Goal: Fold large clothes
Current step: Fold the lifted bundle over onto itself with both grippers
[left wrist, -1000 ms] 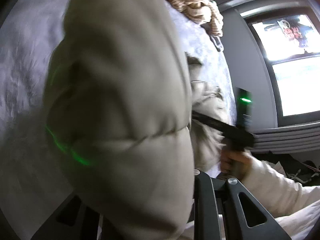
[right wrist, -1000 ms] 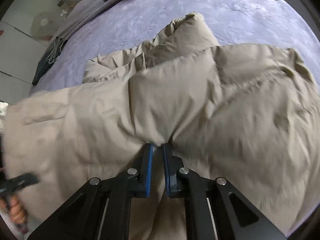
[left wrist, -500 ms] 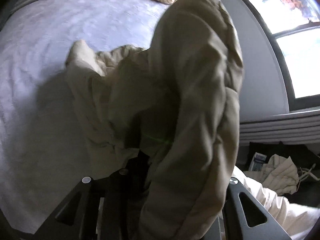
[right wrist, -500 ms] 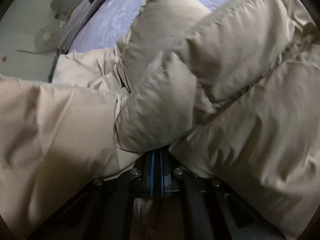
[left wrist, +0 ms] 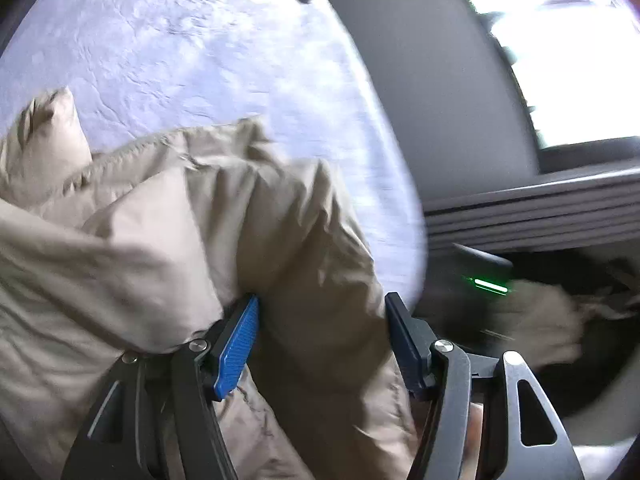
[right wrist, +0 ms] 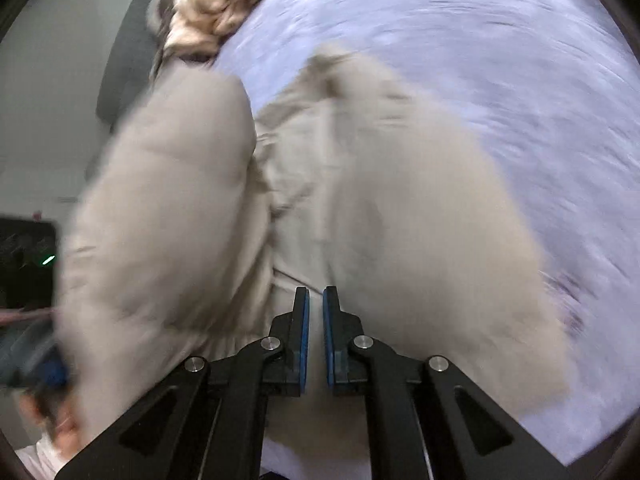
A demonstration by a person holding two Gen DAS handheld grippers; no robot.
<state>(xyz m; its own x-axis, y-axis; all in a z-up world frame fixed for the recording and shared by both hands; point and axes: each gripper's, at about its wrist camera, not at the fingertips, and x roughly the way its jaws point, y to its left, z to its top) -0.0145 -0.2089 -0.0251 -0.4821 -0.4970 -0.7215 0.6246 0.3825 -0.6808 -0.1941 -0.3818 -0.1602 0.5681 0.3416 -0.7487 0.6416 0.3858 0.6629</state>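
Beige and puffy, the padded jacket (left wrist: pixel 168 264) lies bunched on the lavender bedspread (left wrist: pixel 224 52), near the bed's edge by the grey wall under the window (left wrist: pixel 560 60). From the left wrist view, the left gripper (left wrist: pixel 320 312) has its jaws spreading apart, and a thick fold of the jacket sits between them; the blue pad (left wrist: pixel 240 344) on one finger lies against the cloth, while the other finger stands just clear of the fold, so the cloth is no longer pinched. From the right wrist view, the right gripper (right wrist: pixel 316 304) has its jaws drawn narrow and just starting to part, with a thin strip of jacket cloth (right wrist: pixel 360 200) showing in the slit between the pads; whether they pinch it I cannot tell. The bulk of the jacket rises ahead of that gripper on both sides. A crumpled cream garment (right wrist: pixel 212 12) lies at the far end of the bed
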